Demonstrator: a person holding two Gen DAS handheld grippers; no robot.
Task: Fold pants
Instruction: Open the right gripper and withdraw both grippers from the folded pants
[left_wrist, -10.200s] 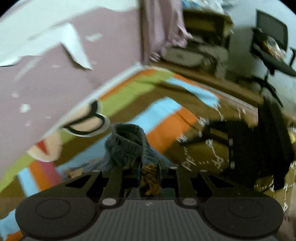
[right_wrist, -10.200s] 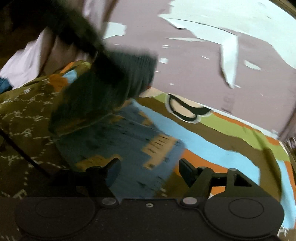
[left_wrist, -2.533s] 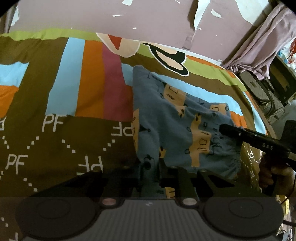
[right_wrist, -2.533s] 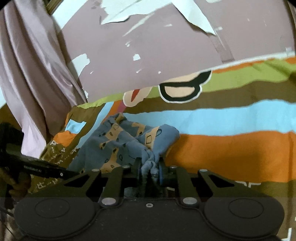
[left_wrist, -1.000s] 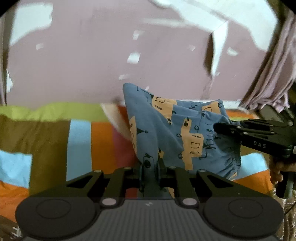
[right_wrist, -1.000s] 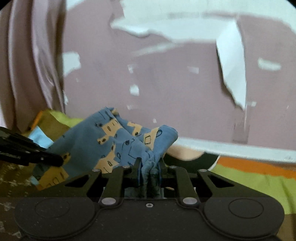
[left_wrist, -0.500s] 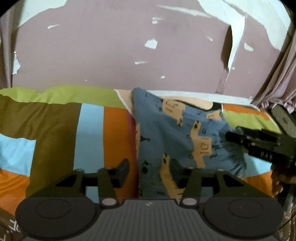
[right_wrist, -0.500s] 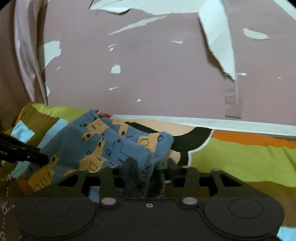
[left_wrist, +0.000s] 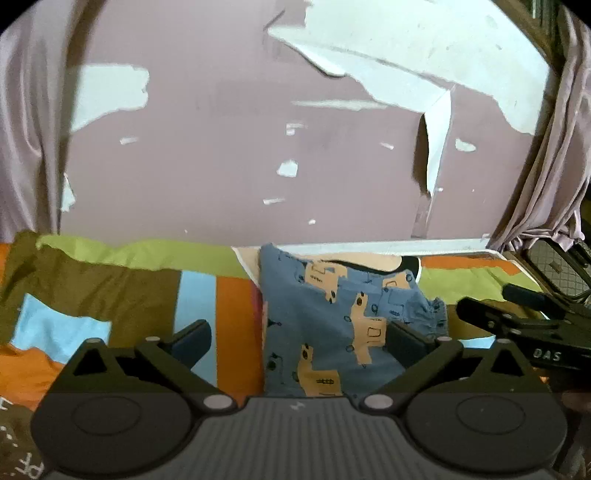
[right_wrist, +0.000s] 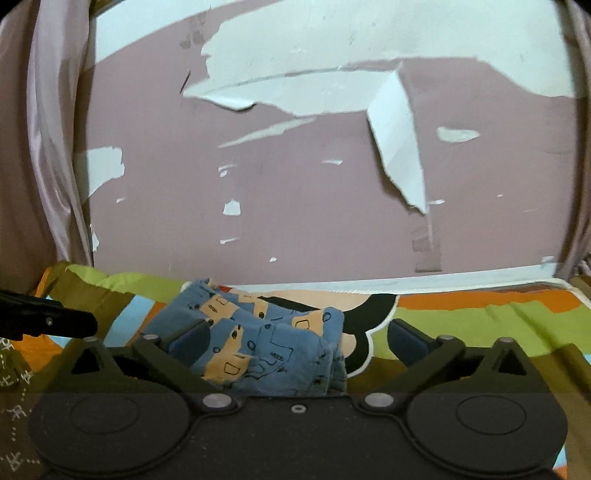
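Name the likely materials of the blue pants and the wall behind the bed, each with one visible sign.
Pants: seemingly soft printed knit, cotton-like, matte; it creases and bunches at the gathered edge.
Wall: mauve paint or paper over a pale base, probably plaster; the layer peels in curling flakes.

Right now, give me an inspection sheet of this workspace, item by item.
Surface: striped bedspread, rumpled at left.
Job's things: blue pants lying folded near the wall.
Clutter: nothing seen.
Grippers: left gripper and right gripper open, jaws just opened; pants lie between the fingers, not pinched.
Cables: nothing seen.
Surroundings: peeling mauve wall, curtain at right.
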